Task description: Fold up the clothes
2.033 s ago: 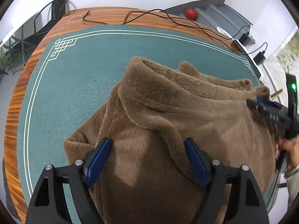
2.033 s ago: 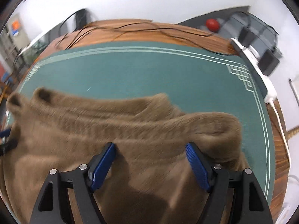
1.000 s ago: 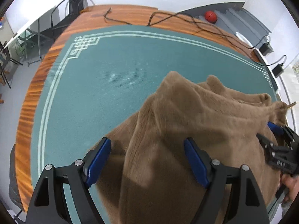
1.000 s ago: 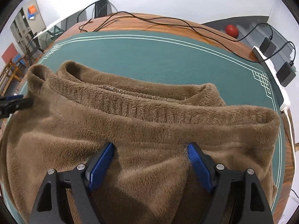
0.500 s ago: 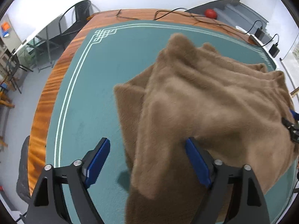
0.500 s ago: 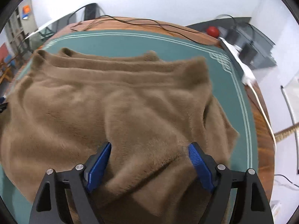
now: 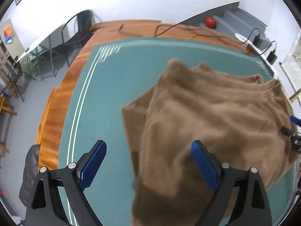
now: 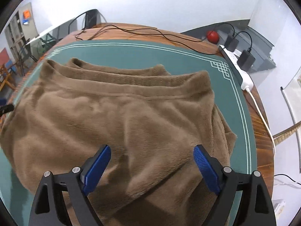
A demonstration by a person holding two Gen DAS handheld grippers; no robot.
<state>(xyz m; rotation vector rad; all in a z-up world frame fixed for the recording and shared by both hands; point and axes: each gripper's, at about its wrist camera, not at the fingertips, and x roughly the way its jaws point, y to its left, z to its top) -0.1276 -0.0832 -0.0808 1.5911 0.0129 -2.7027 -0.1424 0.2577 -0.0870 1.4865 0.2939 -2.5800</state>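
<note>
Presently the brown fleece garment (image 8: 120, 116) lies folded over itself on the teal mat with white border lines (image 8: 131, 50), ribbed hem edges stacked at its far side. The left hand-held gripper (image 7: 148, 166) and right hand-held gripper (image 8: 152, 166) both hover above it, jaws opening, pads clear of the pile. Risk, in my judgement: the loose lower layer (protruding at the left and right edges) may spring askew if a finger snags the pile while pulling away. The mat covers a wooden tabletop (image 8: 261, 124) carrying black cables (image 8: 131, 32) and a white power strip (image 8: 239, 66); a red ball (image 8: 212, 35) sits beyond.
</note>
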